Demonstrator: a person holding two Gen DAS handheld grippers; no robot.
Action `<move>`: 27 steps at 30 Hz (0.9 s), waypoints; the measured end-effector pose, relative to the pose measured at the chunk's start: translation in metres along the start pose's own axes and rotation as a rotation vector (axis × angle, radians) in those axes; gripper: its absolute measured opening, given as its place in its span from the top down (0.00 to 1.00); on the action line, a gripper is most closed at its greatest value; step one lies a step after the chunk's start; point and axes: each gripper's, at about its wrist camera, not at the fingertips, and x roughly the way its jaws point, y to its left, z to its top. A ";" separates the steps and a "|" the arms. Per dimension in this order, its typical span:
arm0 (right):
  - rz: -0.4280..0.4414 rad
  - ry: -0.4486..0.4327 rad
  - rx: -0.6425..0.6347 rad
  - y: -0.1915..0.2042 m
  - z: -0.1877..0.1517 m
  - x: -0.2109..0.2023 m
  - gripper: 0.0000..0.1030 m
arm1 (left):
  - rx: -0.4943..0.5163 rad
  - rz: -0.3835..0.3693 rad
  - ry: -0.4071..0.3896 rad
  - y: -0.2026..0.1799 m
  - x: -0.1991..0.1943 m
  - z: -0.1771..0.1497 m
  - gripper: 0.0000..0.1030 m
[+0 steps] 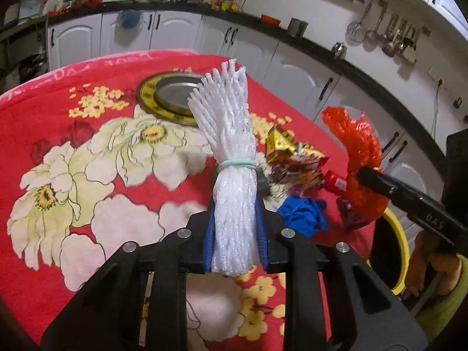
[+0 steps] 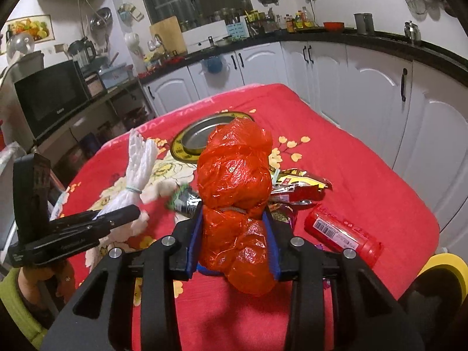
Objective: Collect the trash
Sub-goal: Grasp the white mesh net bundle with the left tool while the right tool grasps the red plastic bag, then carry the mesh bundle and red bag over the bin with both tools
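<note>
My left gripper is shut on a white foam-net bundle tied with a pale green band, held upright above the red floral tablecloth. My right gripper is shut on a crumpled red plastic bag, also lifted off the cloth. In the left wrist view the red bag hangs at the right. The right wrist view has the foam net at the left. Between them lie snack wrappers, a blue scrap and a red bottle.
A metal plate with a yellow rim sits at the far side of the table. A yellow bin stands off the table's near right corner. White cabinets and a dark counter run behind. A person's hand and green sleeve hold the right gripper.
</note>
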 end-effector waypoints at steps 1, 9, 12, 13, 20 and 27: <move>0.000 -0.003 0.002 0.000 0.000 -0.002 0.66 | 0.007 -0.001 -0.012 -0.002 -0.004 0.001 0.84; 0.000 -0.047 0.027 -0.004 0.001 -0.026 0.66 | 0.054 -0.040 -0.063 -0.022 -0.023 0.002 0.84; -0.004 -0.064 0.033 -0.008 0.000 -0.036 0.66 | 0.082 -0.045 -0.079 -0.032 -0.027 0.001 0.84; -0.006 -0.070 0.036 -0.009 -0.001 -0.039 0.66 | 0.088 -0.049 -0.083 -0.035 -0.028 0.001 0.84; -0.024 -0.111 0.060 -0.018 -0.004 -0.063 0.66 | 0.122 -0.079 -0.093 -0.054 -0.032 -0.002 0.84; -0.066 -0.149 0.093 -0.036 -0.012 -0.089 0.66 | 0.165 -0.114 -0.092 -0.082 -0.030 -0.007 0.84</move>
